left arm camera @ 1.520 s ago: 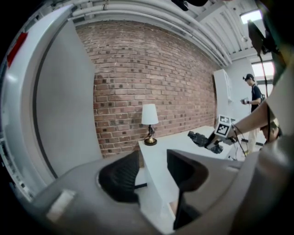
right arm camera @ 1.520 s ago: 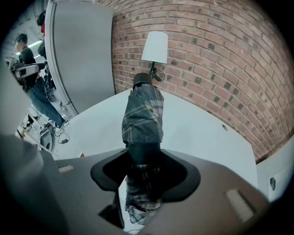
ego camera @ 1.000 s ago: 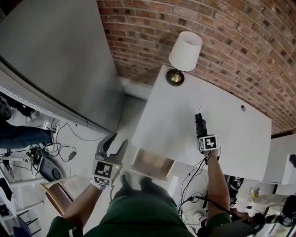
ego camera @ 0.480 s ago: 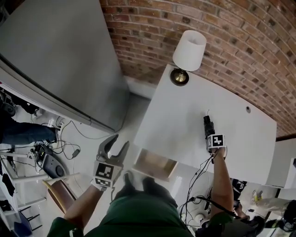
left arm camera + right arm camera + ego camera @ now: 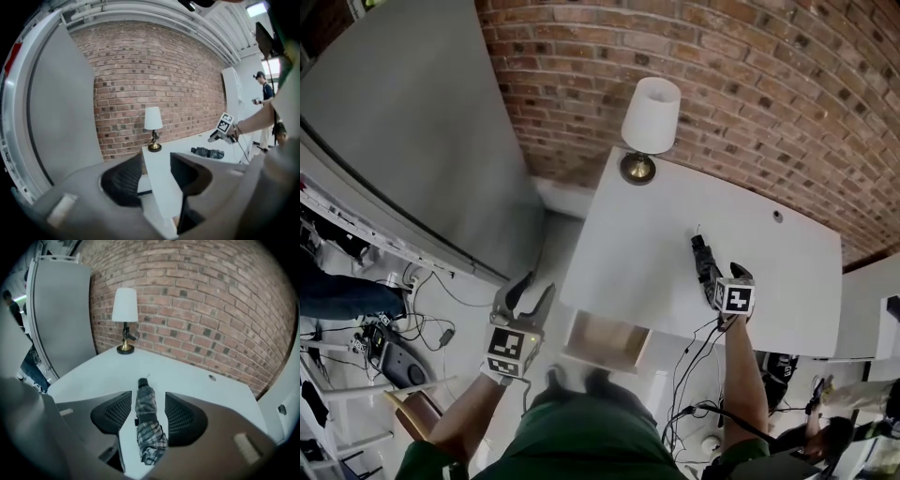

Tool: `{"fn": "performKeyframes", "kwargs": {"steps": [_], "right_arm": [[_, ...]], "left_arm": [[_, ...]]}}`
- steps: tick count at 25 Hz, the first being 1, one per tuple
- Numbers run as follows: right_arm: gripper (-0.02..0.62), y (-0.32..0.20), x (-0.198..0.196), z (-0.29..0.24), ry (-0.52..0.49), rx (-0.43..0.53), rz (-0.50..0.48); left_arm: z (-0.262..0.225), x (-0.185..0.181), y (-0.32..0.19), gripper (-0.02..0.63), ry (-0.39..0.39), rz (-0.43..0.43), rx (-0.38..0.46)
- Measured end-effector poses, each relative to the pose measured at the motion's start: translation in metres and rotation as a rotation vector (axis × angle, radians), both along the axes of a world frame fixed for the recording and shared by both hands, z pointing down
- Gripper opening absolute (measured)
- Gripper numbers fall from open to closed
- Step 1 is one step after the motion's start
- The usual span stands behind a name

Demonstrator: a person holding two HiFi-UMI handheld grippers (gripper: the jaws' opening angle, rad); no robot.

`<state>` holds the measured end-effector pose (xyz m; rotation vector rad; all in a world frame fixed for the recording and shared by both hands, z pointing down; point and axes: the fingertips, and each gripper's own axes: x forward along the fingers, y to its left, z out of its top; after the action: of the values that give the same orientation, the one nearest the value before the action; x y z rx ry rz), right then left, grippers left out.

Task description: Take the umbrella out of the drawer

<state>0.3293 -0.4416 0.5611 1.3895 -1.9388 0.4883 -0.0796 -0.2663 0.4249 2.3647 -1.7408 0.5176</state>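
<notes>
The folded plaid umbrella lies on the white table, its tip pointing toward the brick wall. My right gripper hovers just above its handle end. Its jaws have just been opening and now stand open, the umbrella showing between them with a gap on each side. In the left gripper view the umbrella rests flat, with the right gripper raised above it. My left gripper is open and empty, off the table's left corner. The wooden drawer stands pulled out below the table edge.
A lamp with a white shade and brass foot stands at the table's far left corner against the brick wall. A tall grey panel rises at the left. Cables and gear litter the floor at the left.
The right gripper has lifted off the umbrella and tilted, jaws spreading, and the umbrella has stayed on the table. The left gripper has kept its place.
</notes>
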Motion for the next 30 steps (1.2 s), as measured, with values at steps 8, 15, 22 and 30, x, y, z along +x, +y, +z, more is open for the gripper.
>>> {"fn": "performKeyframes", "kwargs": {"steps": [8,15,22,30], "right_arm": [[0.185,0.053,-0.018,-0.136,-0.132,0.267,0.042],[0.104,0.123,-0.041,-0.251,-0.149,0.562,0.102],[0.083,0.189,-0.068,-0.323,-0.190,0.752,0.128],[0.083,0.264,-0.087,-0.374,-0.233,0.927,0.152]], "left_arm": [[-0.060,-0.018,-0.007,0.162,0.025,0.049,0.148],[-0.116,-0.045,-0.001,0.147,0.043,0.077,0.262],[-0.166,-0.056,0.022,0.143,0.037,0.105,0.376],[-0.221,-0.069,0.062,0.134,0.066,0.110,0.495]]}}
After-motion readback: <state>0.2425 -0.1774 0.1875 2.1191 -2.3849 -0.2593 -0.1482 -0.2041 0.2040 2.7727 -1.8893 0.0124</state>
